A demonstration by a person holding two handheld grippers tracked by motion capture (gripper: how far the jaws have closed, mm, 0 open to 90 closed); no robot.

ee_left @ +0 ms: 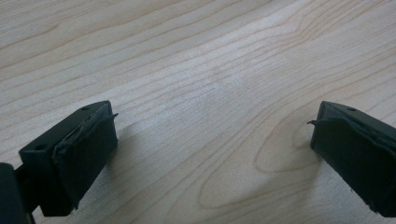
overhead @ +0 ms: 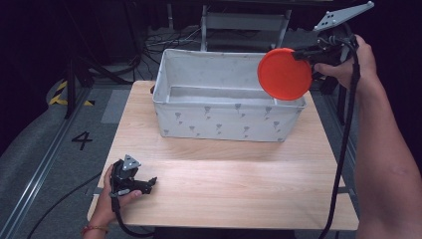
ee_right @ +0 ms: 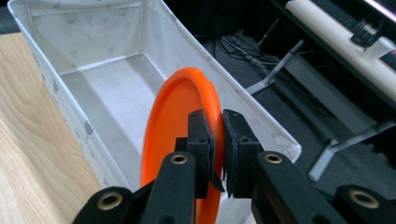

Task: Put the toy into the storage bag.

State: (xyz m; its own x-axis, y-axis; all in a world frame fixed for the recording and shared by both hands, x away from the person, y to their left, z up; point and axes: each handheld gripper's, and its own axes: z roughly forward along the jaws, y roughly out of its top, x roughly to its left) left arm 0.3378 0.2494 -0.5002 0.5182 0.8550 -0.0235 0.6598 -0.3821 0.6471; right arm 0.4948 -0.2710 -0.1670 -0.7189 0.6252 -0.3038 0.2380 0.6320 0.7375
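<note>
Down at the left, near the front corner of the pale wooden table (overhead: 224, 184): left gripper (overhead: 133, 183), black with a small grey three-cornered plate on top, held in the left hand (overhead: 110, 199); resting low on the wood; black cable trailing off toward the front edge; in the left gripper view, two black padded jaws set wide apart, bare wood grain (ee_left: 210, 93) between them, nothing held.

In the middle, at the back of the table: big white cloth box (overhead: 229, 117) with small grey marks on its sides; open on top; pale floor inside; well apart from the left gripper.

Over at the right, above the right end of that box: flat round orange plastic plate (overhead: 284, 73), up on its edge, lifted in the air; face turned toward the high view; lower rim down near the box's right wall; right gripper (overhead: 302, 55) pinching its rim, held in the right hand (overhead: 354, 62); grey plate sticking up behind; in the right gripper view, two black jaws squeezed close on the thin orange rim (ee_right: 212, 100), white box (ee_right: 116, 88) open below and beyond it, right gripper (ee_right: 218, 144) pointing along the box's long side; dark floor and metal legs beside the box.
</note>
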